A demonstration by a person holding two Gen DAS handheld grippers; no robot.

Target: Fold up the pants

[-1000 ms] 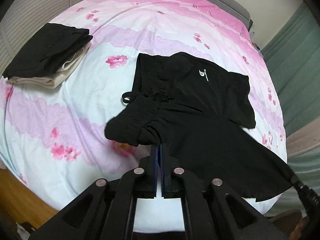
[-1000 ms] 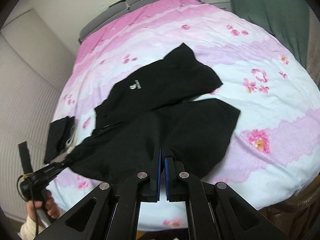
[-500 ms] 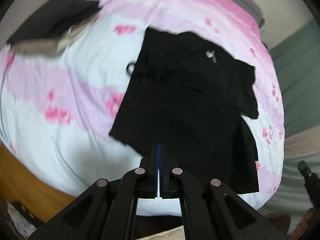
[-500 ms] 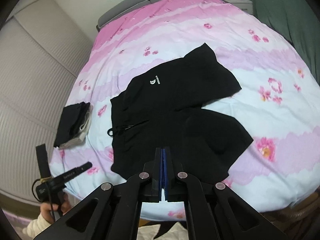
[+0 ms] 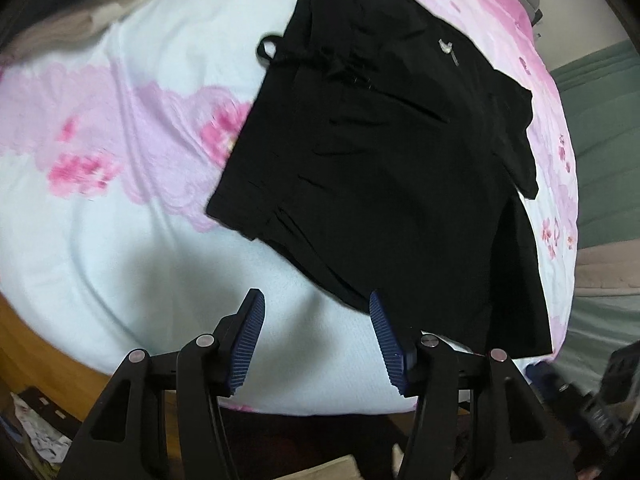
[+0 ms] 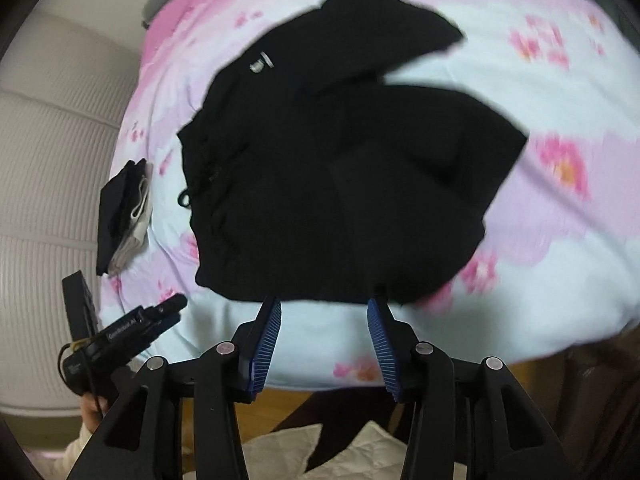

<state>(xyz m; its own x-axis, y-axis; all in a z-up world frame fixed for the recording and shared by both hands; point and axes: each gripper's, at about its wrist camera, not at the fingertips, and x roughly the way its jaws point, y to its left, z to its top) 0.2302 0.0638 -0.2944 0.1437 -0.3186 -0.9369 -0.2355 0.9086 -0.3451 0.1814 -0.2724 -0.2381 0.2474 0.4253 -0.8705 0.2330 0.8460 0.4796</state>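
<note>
Black pants (image 5: pixel 376 160) with a small white logo lie spread on the pink floral bedspread (image 5: pixel 120 168), drawstring waistband to the far left. My left gripper (image 5: pixel 316 304) hovers at the near hem, its jaws opening, blue pads apart with only bedspread between them; the right pad sits just at the fabric edge. In the right wrist view the same pants (image 6: pixel 328 176) lie flat, legs fanned to the right. My right gripper (image 6: pixel 324 306) is opening too, with nothing between its pads, its tips at the near edge of the cloth.
A folded stack of black and beige clothes (image 6: pixel 124 216) lies at the bed's left side. The left gripper's body (image 6: pixel 132 328) and the hand holding it show at the lower left in the right wrist view. The wooden bed frame (image 5: pixel 48 360) runs below the mattress edge.
Both grippers held the pants pinched and lifted; they lowered the cloth onto the bed, then opened and let go. The pants now lie flat.
</note>
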